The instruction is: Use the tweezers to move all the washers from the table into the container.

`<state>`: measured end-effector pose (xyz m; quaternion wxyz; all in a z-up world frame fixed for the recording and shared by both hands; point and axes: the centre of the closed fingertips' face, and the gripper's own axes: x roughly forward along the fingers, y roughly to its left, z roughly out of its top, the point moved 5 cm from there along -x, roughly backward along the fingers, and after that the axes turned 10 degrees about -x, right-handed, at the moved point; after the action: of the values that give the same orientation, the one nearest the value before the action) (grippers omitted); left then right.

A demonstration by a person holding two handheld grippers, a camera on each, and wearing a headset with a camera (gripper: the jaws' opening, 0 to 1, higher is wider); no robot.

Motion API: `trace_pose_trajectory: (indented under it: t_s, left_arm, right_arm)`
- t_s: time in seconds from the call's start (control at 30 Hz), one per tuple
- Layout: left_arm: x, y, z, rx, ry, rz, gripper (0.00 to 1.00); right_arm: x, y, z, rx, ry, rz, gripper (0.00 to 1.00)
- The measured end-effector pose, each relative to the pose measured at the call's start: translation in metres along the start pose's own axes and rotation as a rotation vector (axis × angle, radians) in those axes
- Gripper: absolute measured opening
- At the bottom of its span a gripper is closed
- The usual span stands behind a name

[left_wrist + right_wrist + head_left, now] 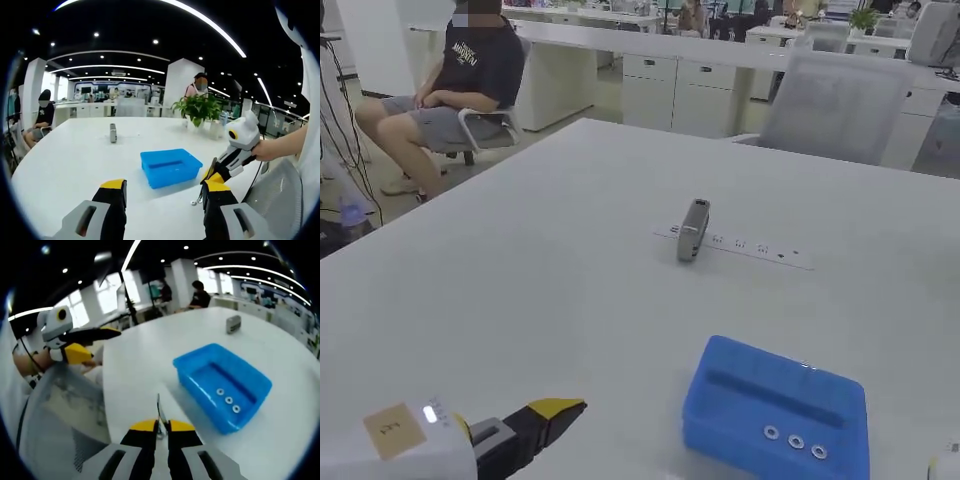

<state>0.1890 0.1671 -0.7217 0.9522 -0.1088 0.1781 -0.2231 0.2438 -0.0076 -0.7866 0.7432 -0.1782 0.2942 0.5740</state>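
The blue container stands on the white table at the front right, and three washers lie in a row inside it. The right gripper view has the same washers in the container. My right gripper is shut on thin metal tweezers that point over the table's edge, short of the container. In the left gripper view a hand holds this right gripper beside the container. My left gripper is open with nothing between its jaws, low at the table's front left.
A grey block sits on a flat white power strip mid-table. A person is seated beyond the far left corner, and a grey office chair stands behind the table. A potted plant stands at the table's far end.
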Motion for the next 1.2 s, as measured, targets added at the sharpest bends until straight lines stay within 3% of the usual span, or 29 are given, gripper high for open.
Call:
trace_pose_trajectory:
  t_s: [0.13,0.3,0.43,0.63,0.77,1.2]
  left_arm:
    - [0.000,0.000,0.000,0.002,0.002,0.000,0.61]
    - [0.000,0.000,0.000,0.002,0.001,0.003,0.61]
    - [0.000,0.000,0.000,0.002,0.000,0.003,0.61]
    - [0.000,0.000,0.000,0.001,-0.003,0.002,0.60]
    - [0.000,0.000,0.000,0.001,-0.004,0.001,0.60]
    - [-0.001,0.001,0.001,-0.002,-0.007,0.001,0.60]
  right_arm:
    - [0.001,0.001,0.001,-0.038,0.009,0.001,0.04]
    - [0.003,0.011,0.002,-0.190,0.030,0.017,0.04]
    - [0.003,0.015,0.002,-0.235,0.040,0.001,0.03]
    - [0.000,0.013,0.001,-0.205,0.030,-0.014,0.03]
    - [-0.005,0.011,0.007,-0.159,-0.019,-0.023,0.03]
    - [-0.015,-0.011,0.047,-0.184,-0.115,-0.060,0.03]
